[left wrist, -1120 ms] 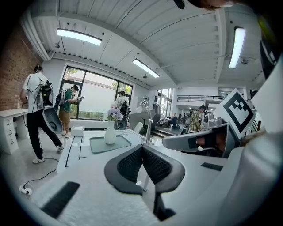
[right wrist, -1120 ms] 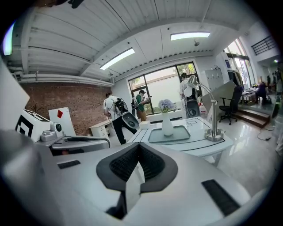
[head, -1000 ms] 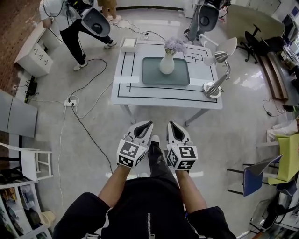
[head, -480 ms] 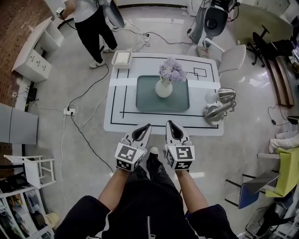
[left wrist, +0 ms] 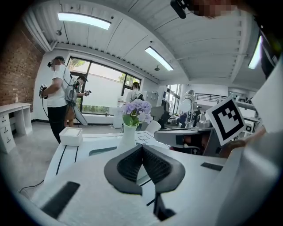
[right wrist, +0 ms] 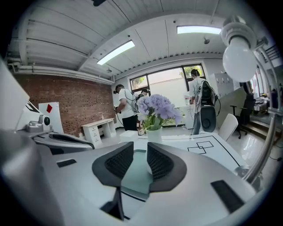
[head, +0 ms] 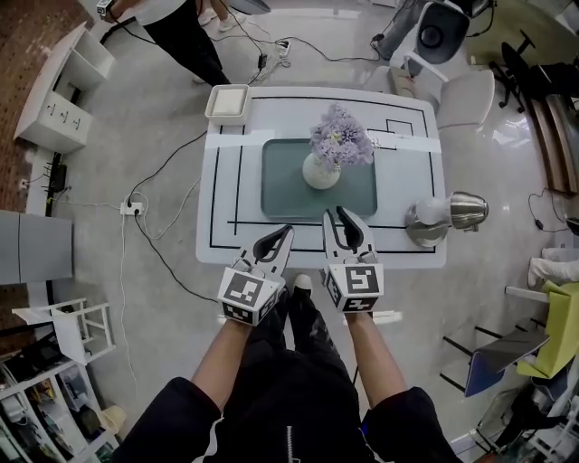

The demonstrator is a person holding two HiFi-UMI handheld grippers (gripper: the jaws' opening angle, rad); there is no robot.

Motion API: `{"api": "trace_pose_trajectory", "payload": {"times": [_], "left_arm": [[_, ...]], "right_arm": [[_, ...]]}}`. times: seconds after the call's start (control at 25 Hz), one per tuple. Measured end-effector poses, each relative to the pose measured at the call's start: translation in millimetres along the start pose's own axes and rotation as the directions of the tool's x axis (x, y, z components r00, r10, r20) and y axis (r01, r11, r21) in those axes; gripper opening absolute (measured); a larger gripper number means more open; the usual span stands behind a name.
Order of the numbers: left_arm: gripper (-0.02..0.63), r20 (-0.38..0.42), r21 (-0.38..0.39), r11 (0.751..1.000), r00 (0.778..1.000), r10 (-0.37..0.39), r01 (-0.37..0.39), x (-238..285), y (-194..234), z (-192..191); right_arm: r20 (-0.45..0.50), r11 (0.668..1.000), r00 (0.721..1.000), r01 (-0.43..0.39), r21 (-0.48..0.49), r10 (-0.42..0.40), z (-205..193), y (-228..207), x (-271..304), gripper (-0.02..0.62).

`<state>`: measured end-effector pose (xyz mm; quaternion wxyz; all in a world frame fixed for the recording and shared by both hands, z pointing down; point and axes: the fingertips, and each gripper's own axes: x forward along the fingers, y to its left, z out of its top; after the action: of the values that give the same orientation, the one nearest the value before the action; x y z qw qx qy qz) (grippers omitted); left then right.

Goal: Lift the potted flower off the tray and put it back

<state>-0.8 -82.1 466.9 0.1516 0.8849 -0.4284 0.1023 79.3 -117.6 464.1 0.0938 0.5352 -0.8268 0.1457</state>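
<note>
The potted flower, a white vase (head: 320, 171) with purple blooms (head: 341, 137), stands on the grey-green tray (head: 280, 194) in the middle of the white table (head: 226, 194). Both grippers hover at the table's near edge, short of the tray. My left gripper (head: 286, 233) is shut, its pads meeting with nothing between them (left wrist: 142, 148); the vase (left wrist: 128, 134) shows beyond it. My right gripper (head: 338, 215) has its jaws opening, a narrow empty gap between the pads (right wrist: 140, 149); the flower (right wrist: 157, 108) is straight ahead of it.
A white box (head: 227, 102) sits on the table's far left corner and a metal desk lamp (head: 448, 215) on its right edge. A chair (head: 466, 95) stands beyond the table. A person (head: 181, 27), floor cables and a power strip (head: 132, 208) lie to the left.
The table has come much nearer as I walked up to it. Both grippers now reach over its near edge. The right jaws have parted slightly.
</note>
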Motion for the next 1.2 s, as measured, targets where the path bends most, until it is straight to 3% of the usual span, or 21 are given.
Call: {"api": "trace_pose_trajectory", "payload": {"times": [0.2,0.28,0.56,0.76,1.2], "left_arm": [[0.006,0.006,-0.012,1.000,1.000,-0.007,0.007,13.7,18.3,-5.9],[0.006,0.000,-0.026,1.000,1.000,-0.006,0.006,13.7,24.1,-11.5],[0.006,-0.024,-0.054,0.998,1.000,0.014,-0.015,14.6,48.4,-29.5],[0.006,-0.045,-0.064,0.998,0.999,0.021,-0.024,9.1,58.3,-37.8],[0.006,-0.036,-0.075,0.997,0.999,0.030,-0.033,4.6,62.2,-36.0]], "right_arm": [[0.032,0.997,0.997,0.066,-0.046,-0.065,-12.5,-21.5,46.0,0.243],[0.054,0.992,0.993,0.111,-0.060,-0.107,-15.3,-31.7,63.2,0.272],[0.099,0.978,0.978,0.192,-0.075,-0.184,-8.1,-54.1,119.1,0.282],[0.096,0.978,0.978,0.192,-0.081,-0.184,-3.1,-54.6,145.1,0.282],[0.102,0.974,0.975,0.206,-0.098,-0.196,0.1,-56.7,148.3,0.247]]}}
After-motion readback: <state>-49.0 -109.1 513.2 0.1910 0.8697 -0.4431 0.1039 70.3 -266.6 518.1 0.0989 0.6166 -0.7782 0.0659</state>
